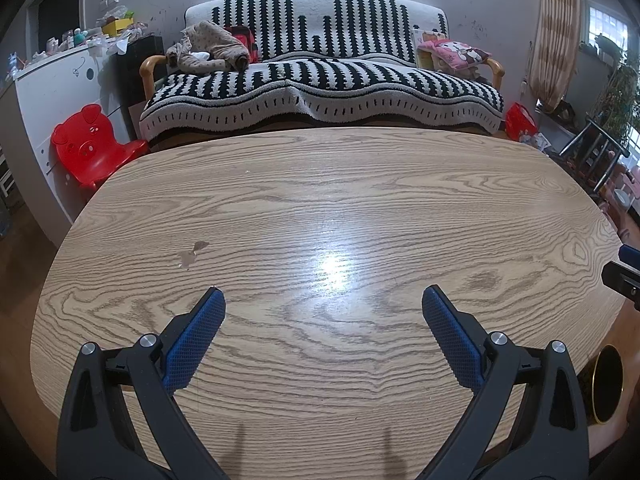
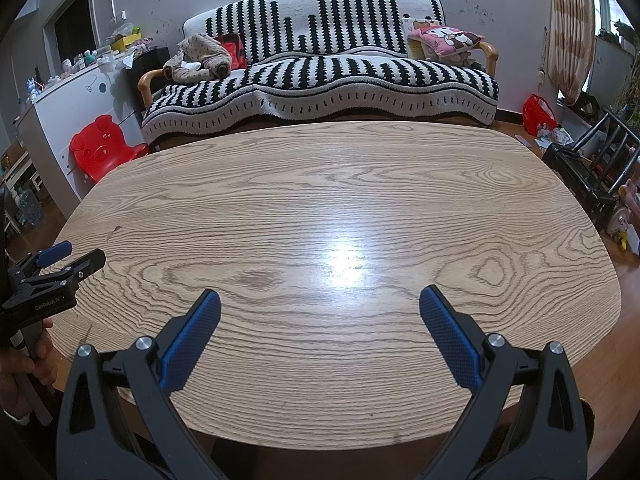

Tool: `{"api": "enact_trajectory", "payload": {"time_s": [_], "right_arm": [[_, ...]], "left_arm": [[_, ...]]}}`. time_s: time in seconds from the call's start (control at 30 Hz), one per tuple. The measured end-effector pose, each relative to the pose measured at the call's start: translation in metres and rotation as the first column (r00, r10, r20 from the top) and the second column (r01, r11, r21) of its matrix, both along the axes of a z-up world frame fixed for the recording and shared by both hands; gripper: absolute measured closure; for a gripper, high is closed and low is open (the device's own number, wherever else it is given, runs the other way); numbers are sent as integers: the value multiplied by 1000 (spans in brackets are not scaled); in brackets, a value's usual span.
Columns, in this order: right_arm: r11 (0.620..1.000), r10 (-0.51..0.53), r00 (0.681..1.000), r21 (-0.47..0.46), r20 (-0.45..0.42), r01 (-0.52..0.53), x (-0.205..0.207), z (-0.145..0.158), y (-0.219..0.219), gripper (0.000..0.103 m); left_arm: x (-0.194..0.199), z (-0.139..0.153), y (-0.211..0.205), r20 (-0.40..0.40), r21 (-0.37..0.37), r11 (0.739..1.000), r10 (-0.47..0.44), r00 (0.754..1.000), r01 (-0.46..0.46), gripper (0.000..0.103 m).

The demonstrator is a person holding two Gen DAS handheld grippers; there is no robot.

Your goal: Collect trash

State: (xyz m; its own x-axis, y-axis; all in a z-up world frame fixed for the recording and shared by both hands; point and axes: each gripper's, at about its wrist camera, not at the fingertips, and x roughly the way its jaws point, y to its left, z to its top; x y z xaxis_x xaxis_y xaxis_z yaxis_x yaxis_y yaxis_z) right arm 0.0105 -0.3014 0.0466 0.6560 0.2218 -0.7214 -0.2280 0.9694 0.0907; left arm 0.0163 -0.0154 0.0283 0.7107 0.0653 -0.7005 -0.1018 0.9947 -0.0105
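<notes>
Both grippers hover over the bench [image 1: 320, 208], left gripper [image 1: 324, 300] and right gripper [image 2: 320, 300] with jaws spread, holding nothing. No trash on the bench. Dark gold-rimmed bin [image 1: 608, 384] sits off its near right edge, possibly. Looks finished or unstarted; next: locate trash.
</notes>
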Motion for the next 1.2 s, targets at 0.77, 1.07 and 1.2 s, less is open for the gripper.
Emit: {"api": "enact_trajectory", "payload": {"time_s": [0.77, 1.07, 1.2], "right_arm": [[1000, -1, 1000, -4, -1, 1, 1, -1, -1, 7], [1000, -3, 1000, -5, -3, 3, 1, -1, -2, 7], [1000, -3, 1000, -4, -2, 3, 0, -1, -3, 7]], "left_arm": [[1, -7, 1, -18, 15, 1000, 8, 1000, -8, 7], [1, -4, 4, -2, -30, 999, -17, 1000, 17, 7], [7, -5, 3, -29, -29, 999, -19, 999, 18, 7]]}}
